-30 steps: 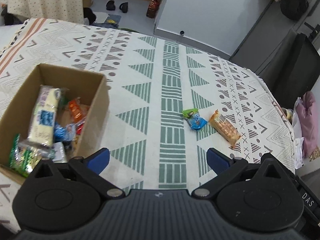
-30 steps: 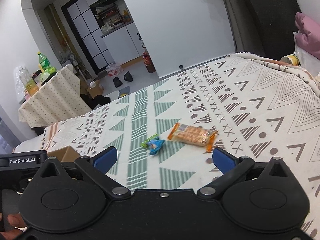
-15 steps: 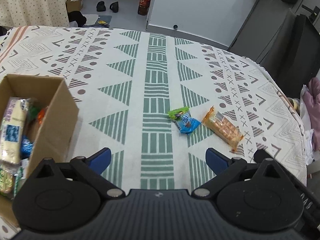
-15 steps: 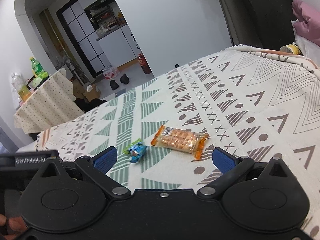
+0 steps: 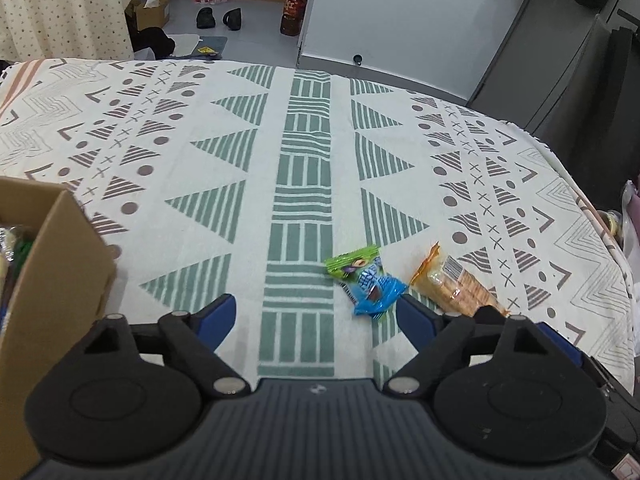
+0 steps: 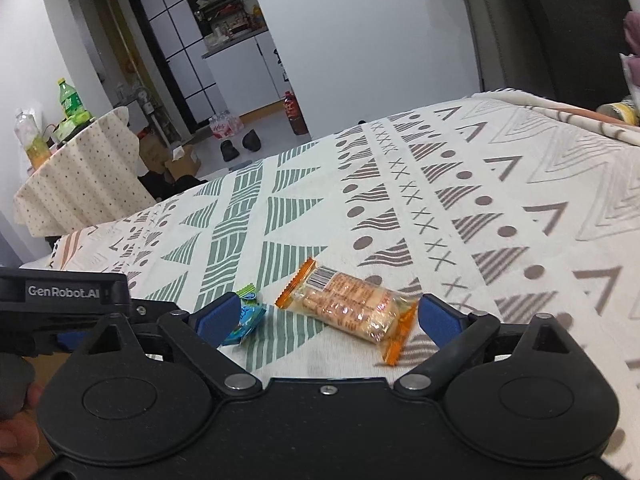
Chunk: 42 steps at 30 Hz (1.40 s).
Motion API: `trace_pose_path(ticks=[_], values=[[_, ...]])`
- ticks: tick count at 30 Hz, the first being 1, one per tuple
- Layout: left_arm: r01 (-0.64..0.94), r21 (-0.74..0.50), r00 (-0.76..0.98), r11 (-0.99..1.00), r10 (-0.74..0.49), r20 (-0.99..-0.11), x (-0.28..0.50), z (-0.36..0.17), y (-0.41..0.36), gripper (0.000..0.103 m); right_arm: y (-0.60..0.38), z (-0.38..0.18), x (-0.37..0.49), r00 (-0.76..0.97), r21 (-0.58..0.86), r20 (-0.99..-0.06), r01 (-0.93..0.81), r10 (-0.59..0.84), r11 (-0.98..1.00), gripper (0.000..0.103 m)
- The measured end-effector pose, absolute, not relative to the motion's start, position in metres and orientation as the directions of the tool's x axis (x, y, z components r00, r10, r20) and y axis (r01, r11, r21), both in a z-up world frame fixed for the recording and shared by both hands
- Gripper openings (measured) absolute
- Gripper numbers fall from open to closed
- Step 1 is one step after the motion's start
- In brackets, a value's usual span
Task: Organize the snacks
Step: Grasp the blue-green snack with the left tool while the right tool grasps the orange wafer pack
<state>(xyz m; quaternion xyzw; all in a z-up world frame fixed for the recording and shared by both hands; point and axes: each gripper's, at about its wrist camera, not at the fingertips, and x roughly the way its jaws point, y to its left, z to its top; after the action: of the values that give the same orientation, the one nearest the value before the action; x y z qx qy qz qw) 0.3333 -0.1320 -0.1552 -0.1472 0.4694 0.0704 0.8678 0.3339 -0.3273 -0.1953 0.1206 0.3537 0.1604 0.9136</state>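
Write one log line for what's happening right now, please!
left hand-held gripper: open, empty | right hand-held gripper: open, straddling orange-ended clear cracker packet | brown cardboard box: holds snacks

A cream cloth (image 5: pixel 224 128) printed with green striped triangles, a central green band and rows of grey-brown crosses, dots and chevrons covers the whole flat surface, its far edge dropping toward a grey floor. At the near left edge of the left wrist view stands an open cardboard box (image 5: pixel 60 264), resting directly on the cloth. Right of the green band lie three wrapped snacks: a green packet (image 5: pixel 352 264), a blue packet (image 5: pixel 378 294) overlapping its near side, and, just to the right, a clear orange-ended pack of biscuits (image 5: pixel 460 288), lying flat with its barcode end turned to the far side.
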Motion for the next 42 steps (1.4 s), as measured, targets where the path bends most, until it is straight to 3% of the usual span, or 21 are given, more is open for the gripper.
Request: trace_pose_path(ticks=[7,16,24,31,35,39,40,42], values=[[-0.262,-0.196,0.546,0.945,-0.022,-0.837,0.351,-0.165,-0.138,0.068,-0.326,-0.209,0.354,0.682,0.353,-0.612,-0.218,0.401,0.91,0.089],[-0.256,-0.203,0.565,0.945,-0.024,-0.825,0.363,-0.167,-0.14,0.067,-0.325,-0.219,0.366,0.65,0.378,-0.627,-0.228,0.429,0.897,0.084],[-0.233,-0.203,0.557,0.951,-0.04,-0.829,0.372,-0.181,-0.155,0.067,-0.32,-0.228,0.363,0.578,0.376,-0.684,-0.243,0.445,0.894,0.07],[-0.239,-0.217,0.555,0.947,-0.05,-0.83,0.38,-0.2,-0.168,0.066,-0.326,-0.229,0.365,0.577,0.351,-0.697,-0.243,0.426,0.904,0.043],[-0.276,-0.201,0.549,0.94,-0.018,-0.836,0.378,-0.208,-0.169,0.048,-0.331,-0.229,0.365,0.563,0.389,-0.69,-0.242,0.456,0.889,0.037],[-0.278,-0.197,0.571,0.94,-0.003,-0.821,0.371,-0.206,-0.169,0.041,-0.331,-0.229,0.366,0.554,0.41,-0.679,-0.257,0.481,0.875,0.035],[-0.277,-0.194,0.576,0.941,0.001,-0.818,0.369,-0.204,-0.168,0.033,-0.332,-0.229,0.367,0.551,0.42,-0.676,-0.257,0.489,0.871,0.035],[-0.278,-0.196,0.579,0.94,0.002,-0.815,0.367,-0.202,-0.167,0.033,-0.333,-0.229,0.367,0.548,0.435,-0.671,-0.254,0.499,0.864,0.035]])
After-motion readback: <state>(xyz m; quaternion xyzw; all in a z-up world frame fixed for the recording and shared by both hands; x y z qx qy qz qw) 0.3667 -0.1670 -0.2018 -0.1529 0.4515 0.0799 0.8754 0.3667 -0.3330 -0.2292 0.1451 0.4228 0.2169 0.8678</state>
